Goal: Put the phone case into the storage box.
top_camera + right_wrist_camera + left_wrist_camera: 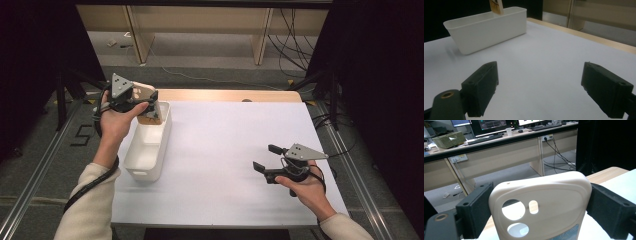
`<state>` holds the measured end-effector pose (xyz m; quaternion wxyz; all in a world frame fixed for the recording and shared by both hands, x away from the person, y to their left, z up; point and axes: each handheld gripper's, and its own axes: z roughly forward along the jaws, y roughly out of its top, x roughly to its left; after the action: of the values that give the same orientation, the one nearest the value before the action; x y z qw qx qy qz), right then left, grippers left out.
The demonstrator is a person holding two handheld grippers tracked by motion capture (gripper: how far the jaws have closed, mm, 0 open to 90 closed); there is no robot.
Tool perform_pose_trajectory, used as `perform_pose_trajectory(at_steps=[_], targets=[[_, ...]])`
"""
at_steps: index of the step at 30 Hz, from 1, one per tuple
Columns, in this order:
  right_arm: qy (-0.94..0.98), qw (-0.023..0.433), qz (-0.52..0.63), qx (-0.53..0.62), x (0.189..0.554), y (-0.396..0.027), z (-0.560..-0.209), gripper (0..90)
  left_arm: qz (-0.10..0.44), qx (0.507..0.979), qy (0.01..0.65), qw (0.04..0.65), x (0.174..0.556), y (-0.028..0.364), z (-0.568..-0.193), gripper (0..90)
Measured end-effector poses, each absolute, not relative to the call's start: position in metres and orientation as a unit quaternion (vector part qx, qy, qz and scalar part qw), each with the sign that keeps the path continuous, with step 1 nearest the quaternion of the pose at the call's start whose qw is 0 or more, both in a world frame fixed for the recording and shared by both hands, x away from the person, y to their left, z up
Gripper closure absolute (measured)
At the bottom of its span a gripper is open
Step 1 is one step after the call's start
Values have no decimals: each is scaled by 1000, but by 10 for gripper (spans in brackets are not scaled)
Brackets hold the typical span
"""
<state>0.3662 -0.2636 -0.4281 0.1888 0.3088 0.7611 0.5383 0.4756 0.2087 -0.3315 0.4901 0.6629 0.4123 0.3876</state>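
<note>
One phone case [541,202], cream-coloured with camera cut-outs, is sitting upright between the left gripper [150,107]'s jaws, which are closing on its two side edges. The left hand [116,120] is holding it over the far end of the white bin [147,150] at the desk [230,150]'s left side, probably so it can go straight down inside. The right gripper [265,157] is waiting low over bare desk, well apart, its jaws spread wide and gripping nothing.
</note>
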Motion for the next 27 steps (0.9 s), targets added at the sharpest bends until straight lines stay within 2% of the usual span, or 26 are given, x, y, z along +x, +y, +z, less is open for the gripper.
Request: perform_pose_trajectory(at_steps=[27], targets=[[761, 188, 538, 309, 366, -264, -428, 154, 386, 666, 412, 487, 486, 208, -338, 109]])
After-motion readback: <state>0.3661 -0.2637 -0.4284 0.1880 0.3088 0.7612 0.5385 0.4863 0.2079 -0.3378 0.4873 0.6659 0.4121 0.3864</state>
